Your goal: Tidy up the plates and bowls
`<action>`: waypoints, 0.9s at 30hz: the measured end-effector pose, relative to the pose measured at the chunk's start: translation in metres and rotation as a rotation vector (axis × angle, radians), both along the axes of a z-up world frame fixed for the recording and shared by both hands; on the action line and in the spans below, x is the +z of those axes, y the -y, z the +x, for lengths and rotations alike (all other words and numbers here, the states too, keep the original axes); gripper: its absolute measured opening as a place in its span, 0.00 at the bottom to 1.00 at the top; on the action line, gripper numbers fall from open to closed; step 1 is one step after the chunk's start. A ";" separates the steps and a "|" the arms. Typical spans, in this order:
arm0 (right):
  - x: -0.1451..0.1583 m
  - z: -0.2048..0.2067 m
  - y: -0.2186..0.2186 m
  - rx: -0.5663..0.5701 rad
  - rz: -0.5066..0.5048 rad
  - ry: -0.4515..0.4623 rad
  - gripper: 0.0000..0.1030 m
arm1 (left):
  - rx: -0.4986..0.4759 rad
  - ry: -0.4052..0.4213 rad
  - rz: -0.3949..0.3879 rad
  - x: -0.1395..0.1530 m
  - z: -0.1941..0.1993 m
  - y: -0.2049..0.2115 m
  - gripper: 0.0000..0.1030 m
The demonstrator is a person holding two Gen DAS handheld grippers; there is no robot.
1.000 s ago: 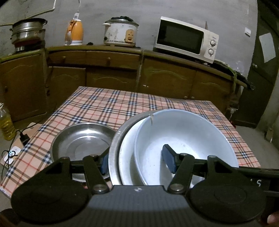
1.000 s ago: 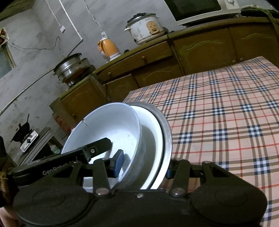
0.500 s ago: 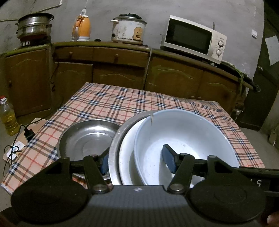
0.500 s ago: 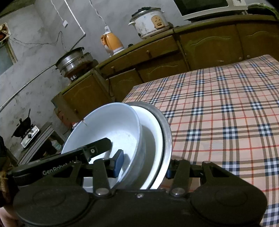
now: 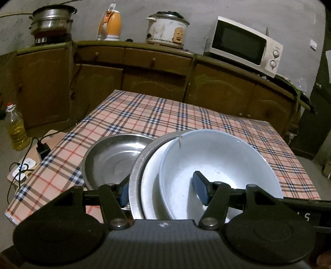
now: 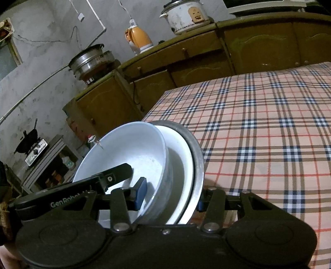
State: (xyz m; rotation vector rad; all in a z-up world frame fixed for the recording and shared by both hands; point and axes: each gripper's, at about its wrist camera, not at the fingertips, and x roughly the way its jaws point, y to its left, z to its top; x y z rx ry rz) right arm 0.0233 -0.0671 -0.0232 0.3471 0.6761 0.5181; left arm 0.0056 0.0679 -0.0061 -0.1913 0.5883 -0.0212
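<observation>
I hold a tilted stack above the checked table [image 5: 155,115]: a white bowl [image 5: 217,161] in a white plate [image 5: 151,182] in a steel plate [image 5: 134,175]. My left gripper [image 5: 162,192] is shut on its rim, one blue pad inside the bowl and the other behind the steel plate. From the opposite side, my right gripper [image 6: 169,198] is shut on the same stack, across the bowl [image 6: 128,153], the white plate [image 6: 180,165] and the steel plate [image 6: 197,157]. A second steel plate [image 5: 111,159] lies flat on the table, just left of the stack.
Wooden cabinets [image 5: 157,82] line the far wall, carrying a microwave [image 5: 246,45], a rice cooker [image 5: 165,29], an orange kettle [image 5: 109,27] and a steel pot [image 5: 51,18]. An oil bottle [image 5: 16,130] and a power strip [image 5: 22,167] sit on the floor left of the table.
Both grippers have carried the stack to the left, closer to the steel plate lying on the table. Both grips on the stack look the same.
</observation>
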 end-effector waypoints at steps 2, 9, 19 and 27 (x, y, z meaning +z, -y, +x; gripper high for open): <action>-0.001 0.005 -0.004 0.007 -0.002 -0.006 0.55 | 0.006 -0.005 -0.002 -0.002 0.002 -0.004 0.60; -0.007 0.018 -0.019 0.026 -0.009 -0.024 0.55 | 0.024 -0.023 -0.009 -0.008 0.010 -0.017 0.60; -0.014 0.038 -0.040 0.008 0.001 -0.038 0.55 | 0.006 -0.032 0.002 -0.013 0.030 -0.037 0.60; -0.020 0.049 -0.055 -0.048 0.026 -0.038 0.55 | -0.042 -0.021 0.026 -0.017 0.047 -0.050 0.60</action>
